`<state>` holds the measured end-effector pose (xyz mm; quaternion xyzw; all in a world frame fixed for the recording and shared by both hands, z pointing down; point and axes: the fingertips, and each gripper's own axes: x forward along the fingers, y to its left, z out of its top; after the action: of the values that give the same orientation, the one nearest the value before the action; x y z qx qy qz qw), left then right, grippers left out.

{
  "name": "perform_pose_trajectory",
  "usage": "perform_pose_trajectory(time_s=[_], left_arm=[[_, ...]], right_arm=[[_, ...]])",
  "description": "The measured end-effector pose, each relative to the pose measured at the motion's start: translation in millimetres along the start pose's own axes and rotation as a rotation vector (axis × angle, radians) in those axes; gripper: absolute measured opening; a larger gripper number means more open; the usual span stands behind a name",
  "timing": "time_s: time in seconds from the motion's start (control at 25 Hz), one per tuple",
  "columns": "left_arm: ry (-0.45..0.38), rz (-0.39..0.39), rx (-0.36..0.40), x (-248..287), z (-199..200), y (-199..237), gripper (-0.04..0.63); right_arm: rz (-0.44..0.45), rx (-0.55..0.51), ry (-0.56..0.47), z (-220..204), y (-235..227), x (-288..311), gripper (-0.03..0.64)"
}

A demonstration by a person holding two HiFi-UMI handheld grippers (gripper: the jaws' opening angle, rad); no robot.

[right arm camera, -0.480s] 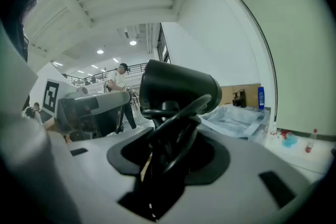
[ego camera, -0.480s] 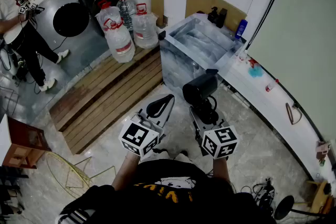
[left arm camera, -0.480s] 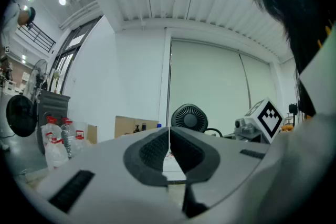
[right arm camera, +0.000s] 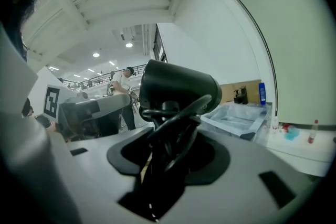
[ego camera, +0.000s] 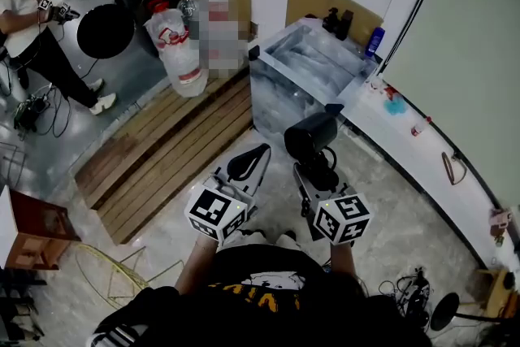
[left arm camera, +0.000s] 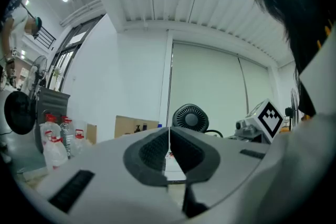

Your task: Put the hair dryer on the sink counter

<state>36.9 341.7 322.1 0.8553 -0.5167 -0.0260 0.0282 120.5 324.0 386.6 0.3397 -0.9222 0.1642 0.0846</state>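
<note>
A black hair dryer stands upright in my right gripper, which is shut on its cord-wrapped handle. The dryer's barrel rises above the jaws. It hangs over the floor, just in front of the clear sink basin and left of the long white counter. In the right gripper view the basin and the counter lie ahead to the right. My left gripper sits beside it to the left, shut and empty, its pads meeting. The dryer's back grille shows in the left gripper view.
A blue bottle and dark bottles stand behind the basin. Small items lie on the counter. Water jugs stand by a wooden platform. A person stands far left. Cables lie on the floor at right.
Both grippers and the hair dryer stay almost where they were. The person at the far left has shifted stance.
</note>
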Motion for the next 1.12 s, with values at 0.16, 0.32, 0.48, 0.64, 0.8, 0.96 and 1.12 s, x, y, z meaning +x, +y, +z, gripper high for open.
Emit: perform_pose_trajectory(time_s=[0.16,0.32,0.48,0.64,0.8,0.96,1.12], left_arm=[[-0.004,-0.008,-0.001,-9.1,-1.2,15.0,0.011],[-0.006,-0.011,-0.014,-15.4,-4.8,28.9,0.012],[-0.01,-0.024,-0.022,-16.0,-4.1,36.5,0.011],[-0.007,-0.02,-0.037,-5.8,-9.5,44.3,0.011],[0.011,-0.008,-0.046,5.5,-13.9,57.8,0.011],[0.019,0.013,-0.046,21.4,-17.9,76.8,0.011],[0.028,0.032,-0.036,50.1,-21.3,100.5,0.011]], right_arm=[[-0.016,0.003,-0.005,-2.5,9.6,11.9,0.175],[-0.027,-0.007,-0.003,-3.9,17.7,22.0,0.175],[-0.039,-0.019,0.015,-4.2,20.0,29.2,0.175],[-0.041,-0.021,0.022,-0.3,7.6,39.7,0.175],[-0.036,-0.014,0.03,4.2,-2.8,54.3,0.175],[-0.014,-0.014,0.037,8.2,-17.0,79.4,0.175],[0.012,-0.014,0.034,18.8,-41.1,112.6,0.175]])
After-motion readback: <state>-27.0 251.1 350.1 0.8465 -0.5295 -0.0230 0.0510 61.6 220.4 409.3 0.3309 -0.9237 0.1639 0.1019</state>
